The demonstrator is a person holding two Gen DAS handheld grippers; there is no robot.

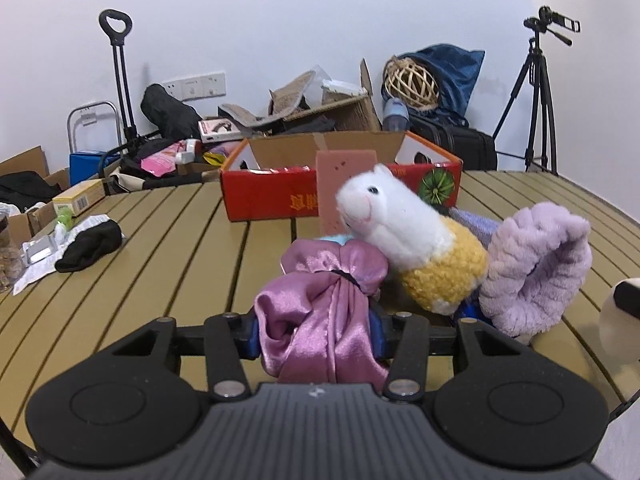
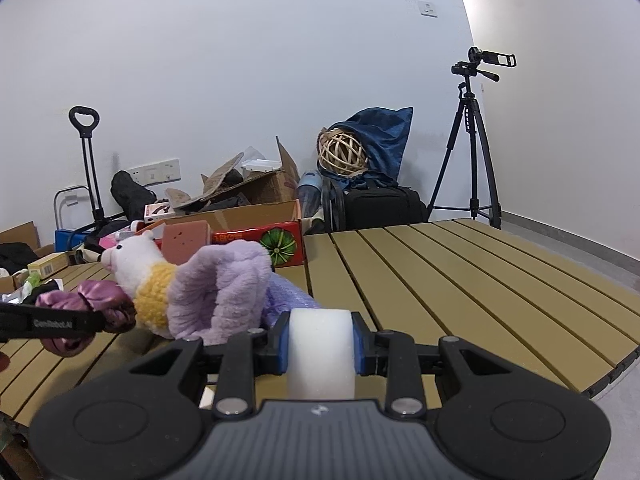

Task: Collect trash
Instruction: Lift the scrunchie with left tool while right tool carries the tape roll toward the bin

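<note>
Left gripper (image 1: 320,332) clamps satin pouch (image 1: 320,320); right gripper (image 2: 320,348) clamps foam block (image 2: 321,354). Red box (image 1: 280,196) sits at twelve o'clock. Risk: slick satin slipping, or pouch snagging plush toy (image 1: 404,236).

Looks like a spare room in a home, set up for recording – plain white walls, wall sockets (image 1: 196,85) low on the far wall, a light switch (image 2: 427,9) higher up, grey floor with skirting at right. Near side is a slatted folding table (image 2: 460,280), tan with dark gaps. Far side is household clutter piled on the floor: open cardboard boxes (image 1: 340,110), a folding hand trolley (image 1: 120,80), a black suitcase (image 2: 380,204), a blue cushion (image 2: 384,136) with a wicker ball (image 2: 342,152). A camera on a tripod (image 2: 472,140) stands in the far right corner – so a staged filming spot, not a workshop or lab
</note>
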